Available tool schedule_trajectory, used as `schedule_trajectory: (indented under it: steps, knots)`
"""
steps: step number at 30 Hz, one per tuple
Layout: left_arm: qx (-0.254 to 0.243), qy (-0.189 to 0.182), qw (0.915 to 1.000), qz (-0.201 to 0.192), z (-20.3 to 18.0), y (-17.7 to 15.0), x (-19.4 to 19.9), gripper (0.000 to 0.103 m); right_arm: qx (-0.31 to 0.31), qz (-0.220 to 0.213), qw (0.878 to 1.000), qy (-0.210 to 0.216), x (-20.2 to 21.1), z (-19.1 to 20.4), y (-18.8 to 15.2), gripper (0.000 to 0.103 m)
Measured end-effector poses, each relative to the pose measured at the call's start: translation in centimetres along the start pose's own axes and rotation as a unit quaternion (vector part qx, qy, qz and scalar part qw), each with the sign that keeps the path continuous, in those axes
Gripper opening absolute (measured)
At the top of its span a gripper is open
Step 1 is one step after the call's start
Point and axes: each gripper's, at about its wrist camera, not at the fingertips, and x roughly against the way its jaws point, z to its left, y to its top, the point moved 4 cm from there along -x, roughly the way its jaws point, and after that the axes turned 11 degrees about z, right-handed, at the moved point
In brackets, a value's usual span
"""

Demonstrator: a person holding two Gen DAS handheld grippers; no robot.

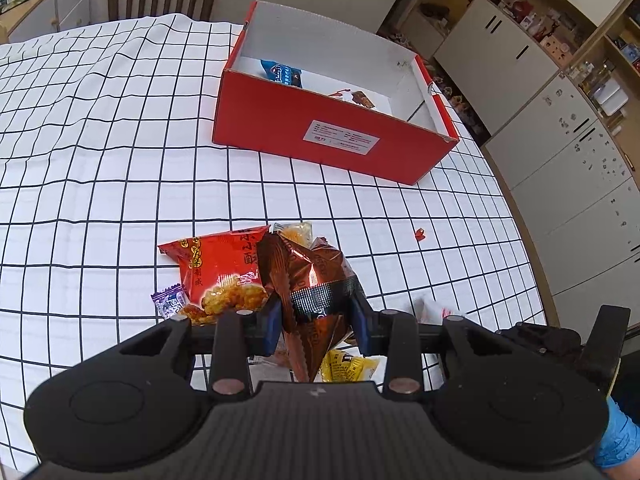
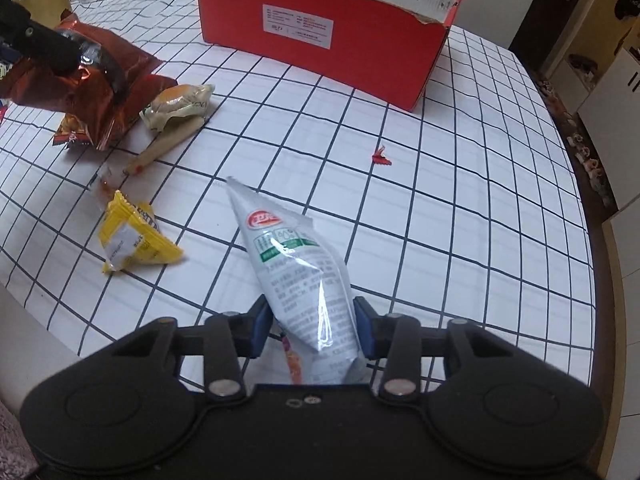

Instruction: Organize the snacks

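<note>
Left tool [image 1: 316, 322] clenched on brown packet [image 1: 310, 280]; right tool [image 2: 314, 326] grips silver pouch [image 2: 296, 264]; red box [image 1: 320, 136] beyond.

Bare checked tablecloth [image 1: 120, 160] between near snack pile [image 1: 232, 272] and far red box [image 1: 332, 136]; only 1 red scrap [image 1: 419, 234] lies right.

Table [image 2: 460, 216] under white cloth with black grid. Red box [image 2: 320, 32] at far side, open top. Near edge: red snack bag [image 1: 216, 272], purple candy [image 1: 168, 300] just beside it, yellow packet [image 2: 136, 240], pale bun packet [image 2: 176, 104] (resting on a tan stick [image 2: 168, 144]). Red scrap [image 2: 380, 157] lies well apart.
</note>
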Motion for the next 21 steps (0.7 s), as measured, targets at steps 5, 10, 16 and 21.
schedule_trajectory:
  steps: [5, 10, 16, 21]
  knots:
    - [-0.003, -0.001, 1.0000, 0.001, -0.1, 0.0, 0.0, 0.034, -0.034, -0.019, 0.999, 0.009, 1.3, -0.5, 0.4, 0.019]
    - [-0.014, -0.001, 0.9999, -0.009, -0.8, 0.0, 0.5, 0.034, -0.067, -0.059, 0.996, 0.029, 4.1, -0.6, 1.2, 0.018]
    - [-0.026, 0.000, 0.9993, -0.027, -1.6, 0.6, 1.4, 0.034, -0.092, -0.114, 0.988, 0.054, 8.0, -0.1, 3.4, 0.018]
    - [-0.031, 0.001, 0.9987, -0.041, -2.1, 1.5, 2.1, 0.034, -0.102, -0.153, 0.981, 0.066, 10.4, 0.0, 5.5, 0.018]
